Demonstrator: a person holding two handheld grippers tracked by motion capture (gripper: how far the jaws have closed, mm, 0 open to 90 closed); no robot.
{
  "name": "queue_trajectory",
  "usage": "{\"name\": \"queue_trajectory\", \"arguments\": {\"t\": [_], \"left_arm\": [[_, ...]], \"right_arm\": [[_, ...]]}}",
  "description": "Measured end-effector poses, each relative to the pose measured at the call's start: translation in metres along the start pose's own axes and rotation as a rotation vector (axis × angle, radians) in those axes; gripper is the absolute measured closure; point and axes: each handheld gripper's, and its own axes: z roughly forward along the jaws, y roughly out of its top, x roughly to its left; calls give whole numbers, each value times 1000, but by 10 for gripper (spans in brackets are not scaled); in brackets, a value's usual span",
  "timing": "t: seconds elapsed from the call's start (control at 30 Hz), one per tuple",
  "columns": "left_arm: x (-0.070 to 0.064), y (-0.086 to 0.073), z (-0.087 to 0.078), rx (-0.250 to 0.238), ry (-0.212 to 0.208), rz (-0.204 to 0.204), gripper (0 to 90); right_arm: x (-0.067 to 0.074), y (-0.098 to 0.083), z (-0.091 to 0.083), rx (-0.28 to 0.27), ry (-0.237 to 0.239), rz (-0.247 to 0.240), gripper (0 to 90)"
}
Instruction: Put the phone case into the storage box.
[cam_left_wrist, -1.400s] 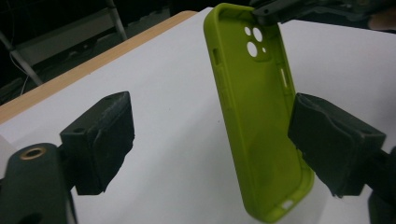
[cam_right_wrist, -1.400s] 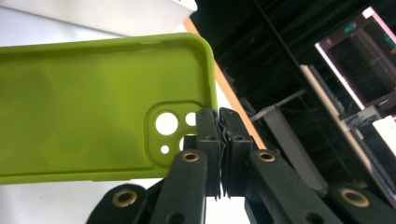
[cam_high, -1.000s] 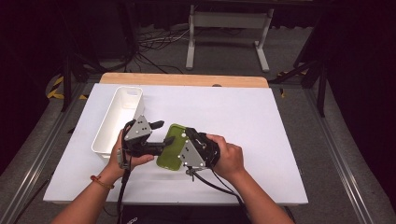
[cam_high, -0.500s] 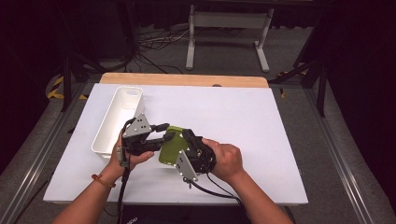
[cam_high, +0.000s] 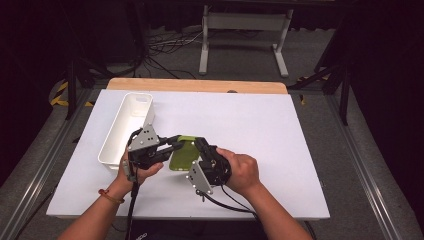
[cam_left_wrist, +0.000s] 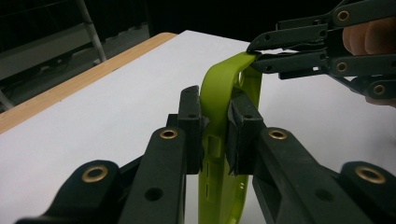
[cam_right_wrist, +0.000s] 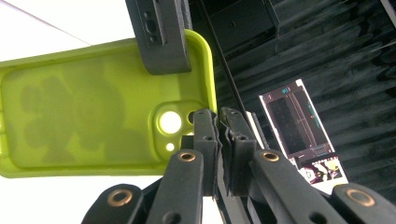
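- A lime-green phone case (cam_high: 181, 155) is held above the white table (cam_high: 260, 125), between the two hands, near the front middle of the table in the high view.
- The left tongs (cam_left_wrist: 215, 126) have just been closing and are now clamped on one long edge of the case; in the left gripper view the green wall is seen pinched between the two black pads.
- In the same view the case is seen edge-on and bowed, its far corner curving over towards the other tool.
- The right tongs (cam_right_wrist: 218, 135) are closed tightly at the case's corner beside the camera cut-out; in the left gripper view their tips are seen nipping the rim of that corner.
- In the right gripper view the inside of the case is turned towards the camera, with a faint darker pattern across its back.
- In the high view the left tongs (cam_high: 172, 145) are seen on the case's left side and the right tongs (cam_high: 199, 146) on its right.
- A white oblong bin (cam_high: 112, 145) is seen just left of the left hand (cam_high: 137, 167), apart from the case.
- The right hand (cam_high: 242, 172) is seen to the right of the case.
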Motion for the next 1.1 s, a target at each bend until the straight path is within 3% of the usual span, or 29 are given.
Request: {"name": "queue_trajectory", "arguments": {"t": [0.1,0.3,0.33,0.6,0.63,0.67,0.7,0.77,1.1], "left_arm": [[-2,0,-1,-14,5,4,788],[-2,0,-4,-29,13,1,788],[-2,0,-4,-29,13,1,789],[-1,-2,-8,-45,36,-13,788],[-1,-2,-8,-45,36,-13,788],[0,-2,-8,-51,39,-17,788],[0,-3,-9,-45,31,-20,788],[0,-3,-8,-50,39,-13,788],[1,-8,-11,-59,42,-14,787]], "right_arm": [[0,0,-1,-5,-3,15,847],[-4,0,-5,-43,35,120,771],[-4,0,-5,-43,35,120,771],[-15,-11,-10,-63,147,361,631],[-15,-11,-10,-63,147,361,631],[-16,-14,-11,-68,164,393,609],[-18,-20,-12,-77,180,463,568],[-19,-25,-13,-81,201,513,541],[-21,-54,-24,-55,219,610,421]]}}
